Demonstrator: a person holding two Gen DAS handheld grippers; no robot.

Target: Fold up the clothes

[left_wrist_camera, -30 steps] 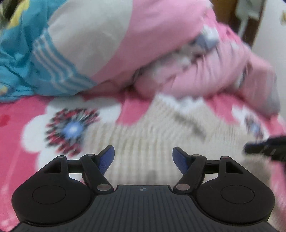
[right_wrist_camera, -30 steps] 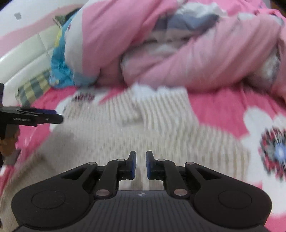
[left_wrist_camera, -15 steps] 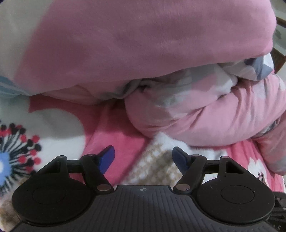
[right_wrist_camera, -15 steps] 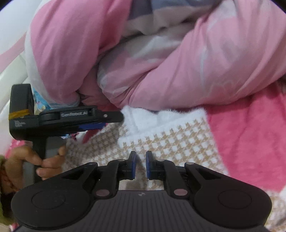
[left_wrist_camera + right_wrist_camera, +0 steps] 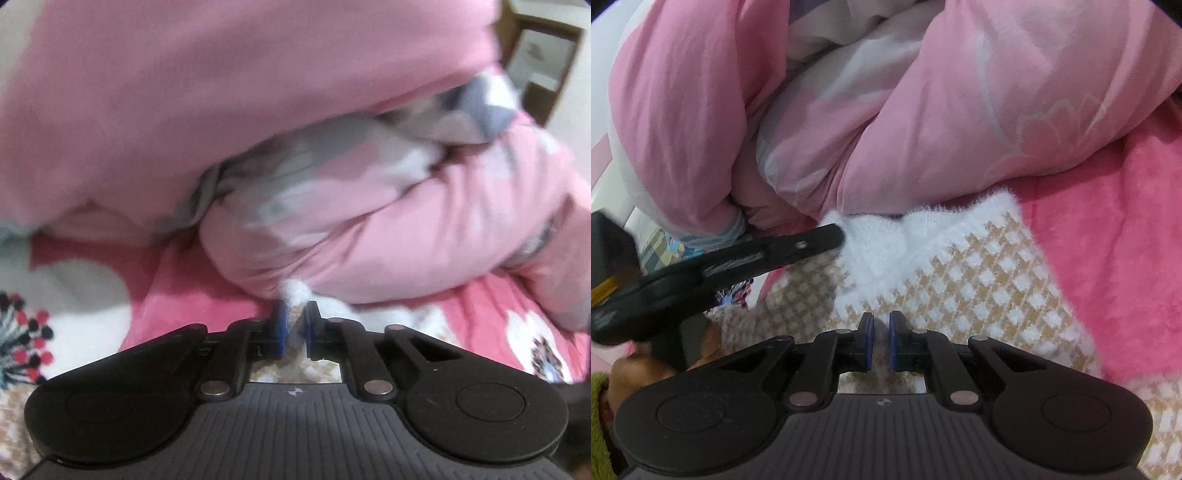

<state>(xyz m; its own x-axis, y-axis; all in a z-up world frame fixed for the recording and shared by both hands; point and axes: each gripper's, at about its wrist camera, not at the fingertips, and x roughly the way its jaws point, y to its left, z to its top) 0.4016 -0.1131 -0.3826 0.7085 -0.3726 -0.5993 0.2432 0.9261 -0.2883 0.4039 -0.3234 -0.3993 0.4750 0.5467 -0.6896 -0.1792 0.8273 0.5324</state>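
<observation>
Left tongs point(image 5: 294, 330) are clamped on a fluffy white edge of the sweater point(image 5: 964, 280), with a tuft of knit showing between the blue pads; the right wrist view shows them from the side, nose against the white collar where it meets the quilt point(image 5: 923, 110). Right tongs point(image 5: 878, 341) hang low over the checked knit with their pads drawn close, a narrow gap between them; I cannot tell whether any cloth is caught there. The sweater, white at the collar and tan-and-white checked below, lies on the bed point(image 5: 1126, 258) with its collar end pushed up against the heaped pink quilt at the bed's far edge, and its body runs back under the right tongs and out of view. How far the folding has gone cannot be settled: only the collar end shows, and it lies fairly flat with a soft crease beside the collar. The grip on the collar edge would suit drawing the sweater out to spread it, and would equally suit carrying that edge over in a fold; sleeves and hem are hidden, so what is left is unclear. No basket, box or drawer shows in either view, so nothing can be said of where a folded piece would go. A person's hand point(image 5: 646, 369) holds the left handle at lower left.
</observation>
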